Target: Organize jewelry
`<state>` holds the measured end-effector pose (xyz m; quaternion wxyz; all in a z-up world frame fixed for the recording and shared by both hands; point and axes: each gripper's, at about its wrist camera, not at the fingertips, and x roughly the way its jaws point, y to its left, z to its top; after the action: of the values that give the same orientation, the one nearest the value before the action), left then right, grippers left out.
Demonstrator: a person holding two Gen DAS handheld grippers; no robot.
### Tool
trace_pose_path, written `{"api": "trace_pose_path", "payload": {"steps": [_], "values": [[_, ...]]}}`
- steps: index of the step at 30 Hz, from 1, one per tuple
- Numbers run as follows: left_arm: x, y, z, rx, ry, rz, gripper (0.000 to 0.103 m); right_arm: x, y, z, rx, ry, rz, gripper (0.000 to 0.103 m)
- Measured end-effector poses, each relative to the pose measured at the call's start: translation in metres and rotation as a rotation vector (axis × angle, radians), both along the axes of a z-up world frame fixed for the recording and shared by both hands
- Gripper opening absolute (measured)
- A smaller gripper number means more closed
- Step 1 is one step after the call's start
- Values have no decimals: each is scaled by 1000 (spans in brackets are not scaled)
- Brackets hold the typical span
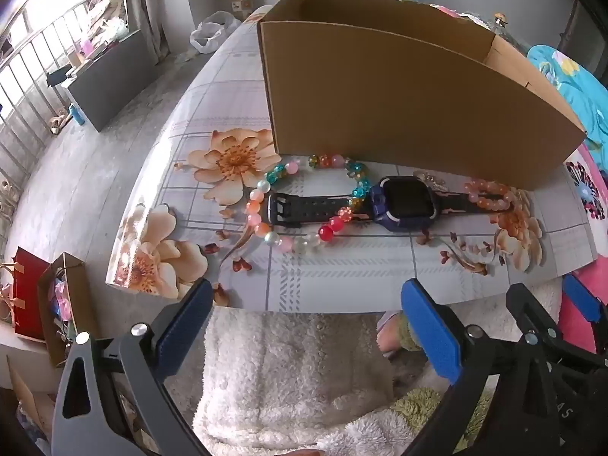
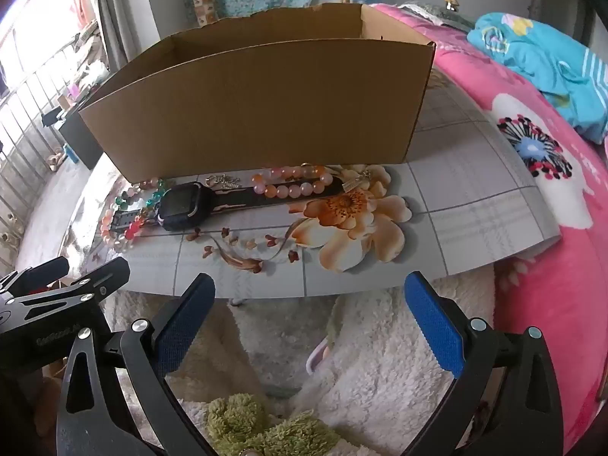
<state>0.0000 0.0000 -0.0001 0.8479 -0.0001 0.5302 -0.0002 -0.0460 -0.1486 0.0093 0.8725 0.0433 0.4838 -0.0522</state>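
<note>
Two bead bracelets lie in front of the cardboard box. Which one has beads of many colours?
The larger bracelet, looped over the watch strap's buckle end, mixes teal, red, pink and clear beads. The smaller bracelet is only orange and pink.

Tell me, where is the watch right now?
In both views the watch lies flat on the floral table, just before the cardboard box, between two bead bracelets.

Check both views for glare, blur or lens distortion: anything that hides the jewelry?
Left wrist view: window blown out at left, cardboard box bowed by fisheye, watch sharp. Right wrist view: same curving, glare at left edge, orange bead bracelet readable.
</note>
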Motion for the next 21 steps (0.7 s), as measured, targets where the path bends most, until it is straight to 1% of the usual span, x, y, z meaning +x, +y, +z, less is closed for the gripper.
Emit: {"api": "trace_pose_path", "payload": {"steps": [8,9,21], "values": [[-1,-1,1,7,-2,-3,97,1,1,-2,0,3,1,96],[-4,-1,-3,9,-2,-4,97,1,2,-2,-1,3,1,96],[0,2,-5,6,5,3,97,1,0,-1,2,3,-3,96]]}}
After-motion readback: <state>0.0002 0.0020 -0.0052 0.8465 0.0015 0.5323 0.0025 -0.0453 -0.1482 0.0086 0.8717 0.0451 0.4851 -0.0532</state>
